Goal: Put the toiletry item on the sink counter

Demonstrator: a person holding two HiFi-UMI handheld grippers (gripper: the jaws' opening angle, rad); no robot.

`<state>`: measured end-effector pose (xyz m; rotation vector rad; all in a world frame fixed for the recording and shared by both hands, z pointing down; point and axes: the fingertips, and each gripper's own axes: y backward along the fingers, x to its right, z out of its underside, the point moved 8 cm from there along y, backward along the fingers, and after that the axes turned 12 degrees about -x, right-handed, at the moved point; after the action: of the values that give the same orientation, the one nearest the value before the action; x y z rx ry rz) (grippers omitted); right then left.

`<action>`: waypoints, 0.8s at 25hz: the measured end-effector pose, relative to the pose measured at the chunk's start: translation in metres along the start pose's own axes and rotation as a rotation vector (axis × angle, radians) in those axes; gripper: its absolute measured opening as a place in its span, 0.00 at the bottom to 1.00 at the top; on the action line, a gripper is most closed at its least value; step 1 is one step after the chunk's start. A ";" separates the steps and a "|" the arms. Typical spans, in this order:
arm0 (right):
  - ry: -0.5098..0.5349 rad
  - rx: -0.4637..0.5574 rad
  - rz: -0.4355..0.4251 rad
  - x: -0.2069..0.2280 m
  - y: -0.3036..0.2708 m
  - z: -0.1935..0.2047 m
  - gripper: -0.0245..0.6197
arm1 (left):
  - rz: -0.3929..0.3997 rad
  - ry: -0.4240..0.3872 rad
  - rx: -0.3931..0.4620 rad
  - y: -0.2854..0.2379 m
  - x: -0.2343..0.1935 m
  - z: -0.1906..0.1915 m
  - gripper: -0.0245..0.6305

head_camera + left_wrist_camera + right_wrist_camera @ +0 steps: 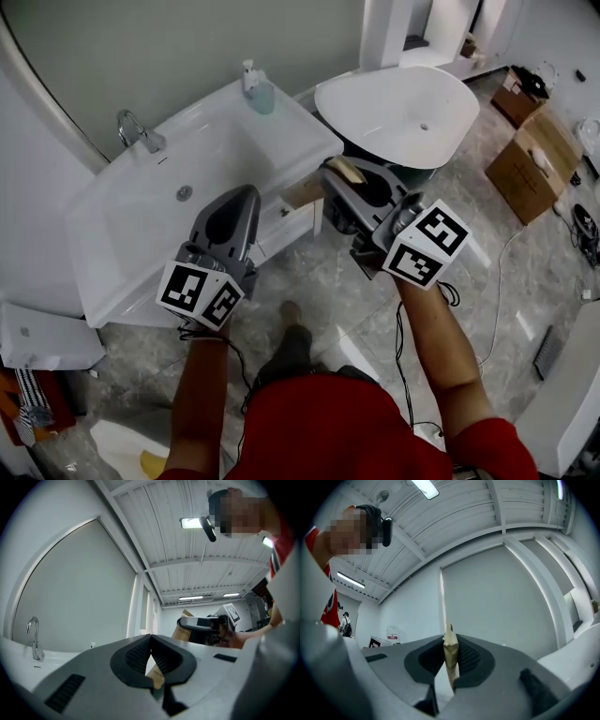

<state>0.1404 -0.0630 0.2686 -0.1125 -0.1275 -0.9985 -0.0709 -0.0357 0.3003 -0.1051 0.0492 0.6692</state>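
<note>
The toiletry item [345, 171] is a thin tan packet. My right gripper [336, 171] is shut on it, just off the right end of the white sink counter [300, 131]. In the right gripper view the packet [450, 660] stands upright, pinched between the ribbed pads of the right gripper [450, 641]. My left gripper [247, 193] hovers over the basin's front right part. Its jaws meet at the tips of the left gripper [150, 638]. A tan scrap [155, 678] shows through the gap below them; I cannot tell whether it is held.
A chrome faucet [139, 131] and a soap bottle [259, 90] stand at the counter's back. A brown piece [305, 193] sits by the counter's right edge. A white tub [403, 112] lies behind the right gripper. Cardboard boxes [530, 159] stand on the floor at right.
</note>
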 end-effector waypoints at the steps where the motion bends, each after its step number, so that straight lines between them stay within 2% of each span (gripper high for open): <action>1: 0.002 -0.001 0.002 0.008 -0.008 -0.002 0.12 | 0.001 0.000 0.003 -0.008 -0.010 -0.001 0.06; 12: 0.016 -0.015 0.020 0.099 -0.123 -0.029 0.12 | 0.017 -0.011 0.007 -0.094 -0.131 -0.023 0.06; 20: 0.009 -0.037 0.049 0.149 -0.174 -0.036 0.12 | 0.029 -0.009 -0.004 -0.139 -0.189 -0.029 0.06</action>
<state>0.0759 -0.2852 0.2630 -0.1443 -0.0972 -0.9526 -0.1327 -0.2635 0.2977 -0.1050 0.0411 0.6982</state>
